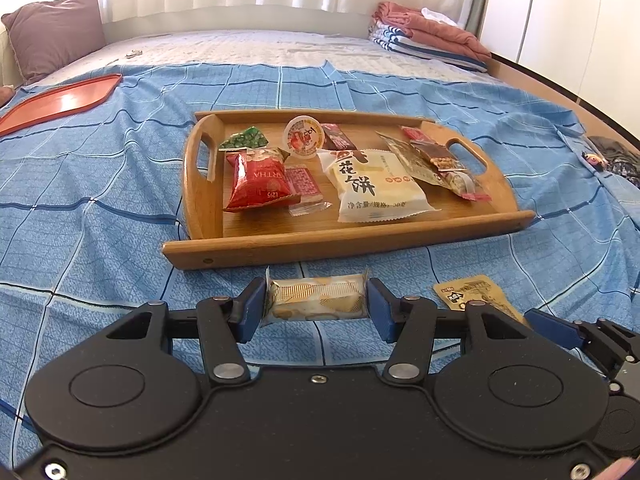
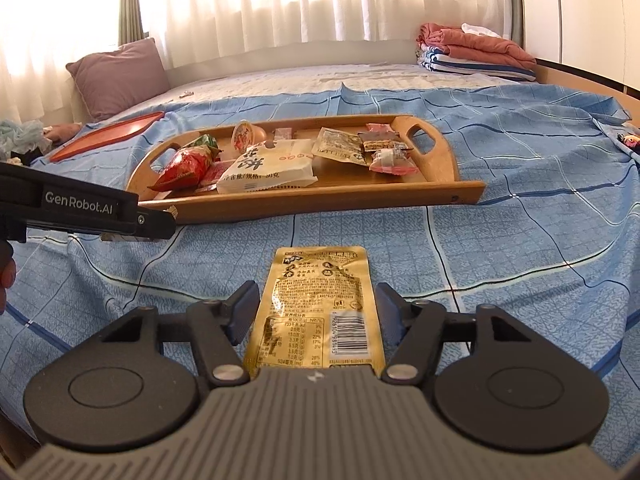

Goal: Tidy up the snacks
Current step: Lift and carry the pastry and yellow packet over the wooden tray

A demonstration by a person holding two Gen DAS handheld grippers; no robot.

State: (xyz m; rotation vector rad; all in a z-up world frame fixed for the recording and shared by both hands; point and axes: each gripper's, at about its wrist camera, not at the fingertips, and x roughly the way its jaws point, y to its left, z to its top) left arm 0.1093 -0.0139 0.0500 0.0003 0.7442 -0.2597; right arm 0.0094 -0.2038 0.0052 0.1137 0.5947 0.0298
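the left claw [image 1: 316,306] is clamped on a small pale wrapped snack [image 1: 318,298], both blue pads pressed against its ends, just in front of the tray's near rim. the right claw [image 2: 316,312] sits half open around a gold packet [image 2: 320,304] lying flat on the bed; whether its pads touch the packet's edges i cannot tell. the blue checked sheet [image 1: 100,200] covers the bed. on it rests a wooden tray [image 1: 340,240] holding a white cake pack [image 1: 376,188], a red bag [image 1: 260,180] and a round jelly cup [image 1: 304,136]. a red tray [image 1: 60,100] lies well apart at far left.
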